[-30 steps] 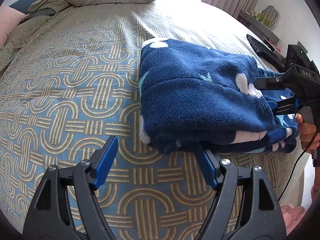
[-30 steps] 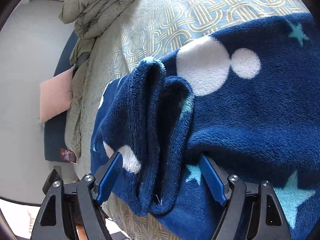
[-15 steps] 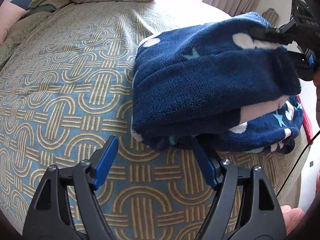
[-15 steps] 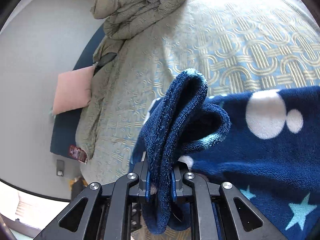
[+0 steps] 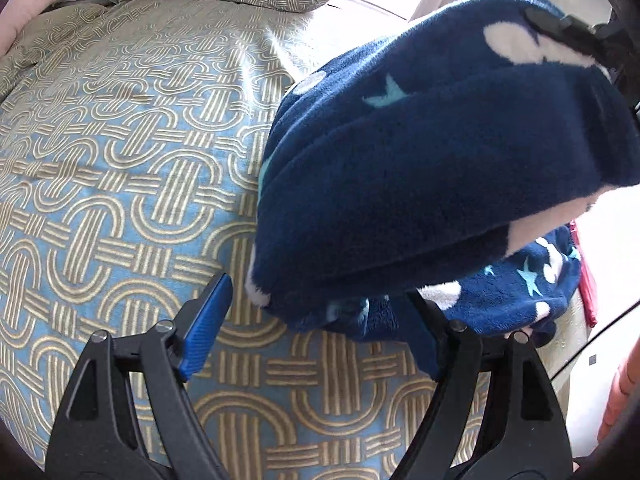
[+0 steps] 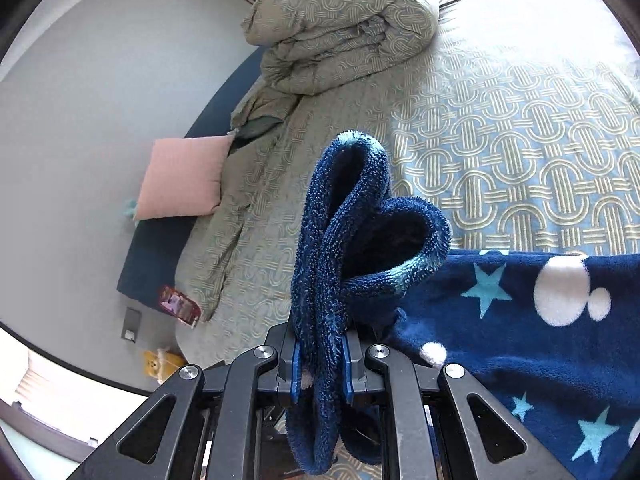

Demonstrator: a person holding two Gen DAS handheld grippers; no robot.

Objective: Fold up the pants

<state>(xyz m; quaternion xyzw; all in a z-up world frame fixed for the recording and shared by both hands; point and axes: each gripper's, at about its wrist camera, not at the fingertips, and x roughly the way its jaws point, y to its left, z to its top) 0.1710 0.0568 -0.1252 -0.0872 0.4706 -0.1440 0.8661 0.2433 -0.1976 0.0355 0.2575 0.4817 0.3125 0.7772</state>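
Right claw: I pinch a bunched edge of the pants, lifted off the bed.
Left claw: spread, one finger tucked under the pants' near edge.
Pants: by the bed's right edge.
Risk: thick fleece may slip my pinch; the stack may slide off the edge.

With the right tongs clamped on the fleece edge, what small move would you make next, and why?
Probably carry the right tongs across toward the far fold. They pinch a doubled edge of the pants, lifted off the bedspread, while the left tongs stand open at the near edge, holding nothing, so the raised layer can only be laid over.
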